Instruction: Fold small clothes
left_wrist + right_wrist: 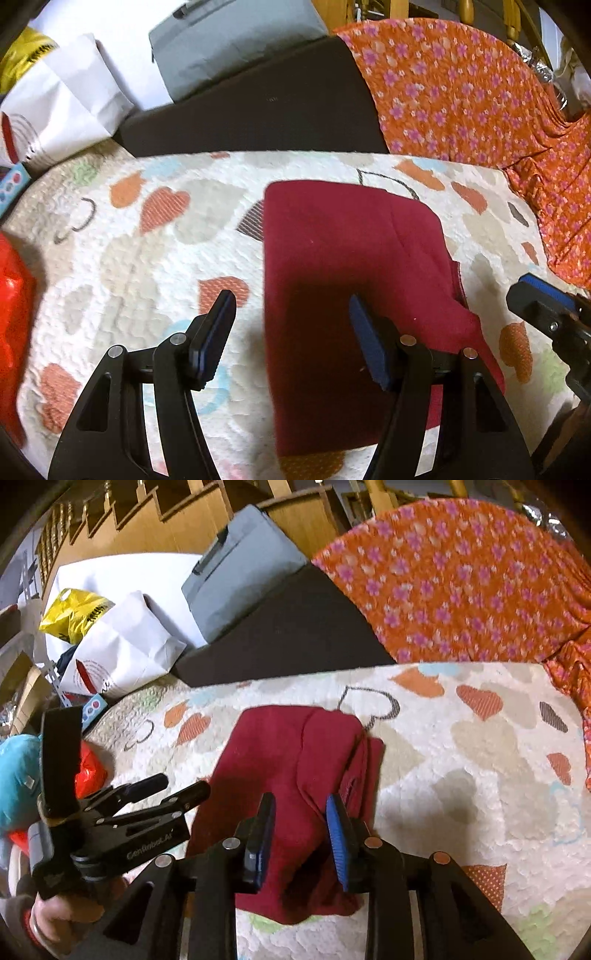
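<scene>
a white quilted cover (155, 280) with a print of orange, beige and grey hearts is carrying everything here, and it is looking soft and bumpy. a dark red folded garment (343, 280) is lying flat directly on it, near the middle. an orange cloth with pink flowers (480, 110) is reaching onto its far right edge, a red plastic bag (13, 314) is sitting at its left edge, and a black block (251, 110) is lying along its far edge.
</scene>
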